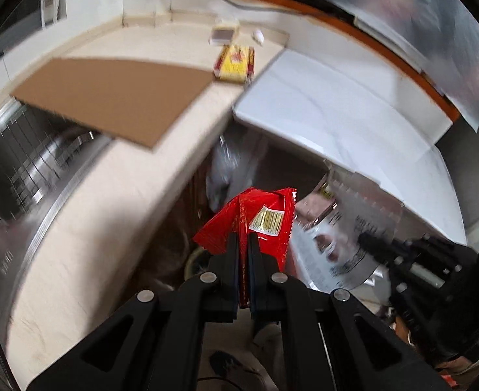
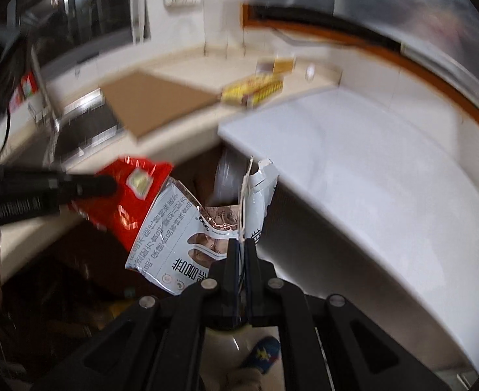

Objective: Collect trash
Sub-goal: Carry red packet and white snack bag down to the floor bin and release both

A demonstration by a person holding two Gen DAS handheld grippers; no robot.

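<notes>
Right now, two hand-held grippers each carry a piece of trash beside a kitchen counter.

Left gripper: the left gripper [image 1: 244, 238] has its jaws pressed together on a red wrapper [image 1: 255, 218], pinching it near its lower edge.
Red wrapper: crinkled and glossy, with a yellow barcode label facing the left wrist camera; it hangs clear of the counter, over the dark gap below the counter's edge. From the right wrist it shows again [image 2: 132, 195], to the left of the other packet and partly overlapped by it.
Right gripper: the right gripper [image 2: 241, 244] is clamped tight on a white snack packet [image 2: 187, 238], gripping a torn edge.
White snack packet: torn open, silver inside, black print on the outside; it is held in the air in front of the white surface's edge. From the left wrist it appears at the right [image 1: 340, 228], blurred.
Counter: a beige counter [image 1: 109, 202] holds a flat sheet of brown cardboard [image 1: 109, 97] that overhangs a metal sink [image 1: 27, 169].
Further back: a yellow and red box [image 1: 234, 63] lies on the counter, near the cardboard's far corner.
White surface: a white slab [image 2: 370, 169] adjoins the counter on the right.
Sharpness: both views are smeared, so small print is unreadable.
</notes>
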